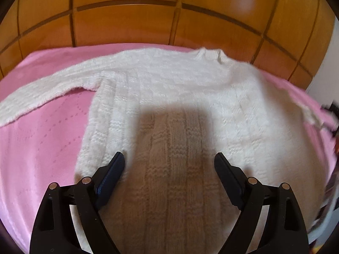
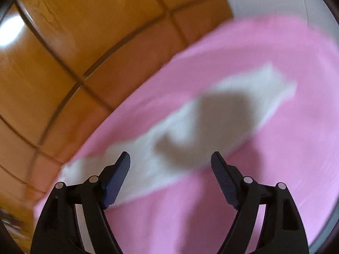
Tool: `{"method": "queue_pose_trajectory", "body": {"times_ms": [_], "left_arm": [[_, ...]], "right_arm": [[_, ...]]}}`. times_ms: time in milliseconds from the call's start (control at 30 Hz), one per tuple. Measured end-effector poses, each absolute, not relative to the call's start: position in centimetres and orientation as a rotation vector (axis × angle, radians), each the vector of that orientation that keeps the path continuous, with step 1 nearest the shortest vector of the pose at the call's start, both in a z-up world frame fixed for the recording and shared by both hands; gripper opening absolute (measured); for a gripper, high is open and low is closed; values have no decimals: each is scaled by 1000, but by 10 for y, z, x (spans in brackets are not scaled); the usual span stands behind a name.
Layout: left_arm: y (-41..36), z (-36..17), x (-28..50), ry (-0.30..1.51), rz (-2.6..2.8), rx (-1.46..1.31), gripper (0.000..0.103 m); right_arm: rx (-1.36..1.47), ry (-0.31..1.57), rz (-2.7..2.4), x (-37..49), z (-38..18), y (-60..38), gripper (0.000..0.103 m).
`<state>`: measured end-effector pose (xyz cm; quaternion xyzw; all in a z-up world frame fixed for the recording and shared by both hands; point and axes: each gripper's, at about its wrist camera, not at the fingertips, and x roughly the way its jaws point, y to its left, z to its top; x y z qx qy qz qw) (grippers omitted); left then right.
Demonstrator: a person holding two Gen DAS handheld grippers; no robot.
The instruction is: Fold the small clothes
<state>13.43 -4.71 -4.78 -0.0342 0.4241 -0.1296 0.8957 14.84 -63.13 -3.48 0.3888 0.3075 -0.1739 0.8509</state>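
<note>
Sweater (image 1: 169, 80), white cable knit, lies flat on the pink bedspread (image 1: 42, 131) under my left tool (image 1: 169, 158), whose jaws gape wide above its lower body, gripping nothing. One sleeve (image 1: 42, 93) stretches off to its left. Ahead of my right tool (image 2: 170, 158), likewise released, lies the blurred other sleeve (image 2: 243, 97).

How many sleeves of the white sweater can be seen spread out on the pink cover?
2. One sleeve stretches to the left of the white sweater in the left wrist view. The other sleeve lies on the pink cover in the blurred right wrist view.
</note>
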Motion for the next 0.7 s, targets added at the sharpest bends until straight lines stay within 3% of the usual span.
{"method": "queue_pose_trajectory", "body": {"times_ms": [100,133,200,233,267,300,433,600,633,700], "left_arm": [[-26,-35,128,863,-229,-120,86],[-18,-31,126,858,-213,-134,86],[0,-23,122,843,-172,-162,86],[7,-20,121,839,-155,-174,86],[17,-18,119,839,-135,-191,86],[26,-17,119,841,-115,-209,86],[68,-21,111,882,-65,-293,86],[95,-42,104,981,-102,-371,83],[97,-46,101,1003,-129,-385,81],[95,-49,94,1016,-165,-386,81]], "right_arm": [[963,644,-396,147,-65,-639,76],[979,634,-416,149,-70,-644,66],[976,610,-464,155,-68,-655,58],[969,612,-482,162,-65,-662,44],[965,621,-489,166,-60,-669,16],[954,640,-503,172,-54,-675,7],[769,583,-585,169,-14,-682,6],[696,694,-695,148,-30,-699,6],[701,702,-672,147,-33,-696,9],[755,674,-622,139,-35,-687,33]]}}
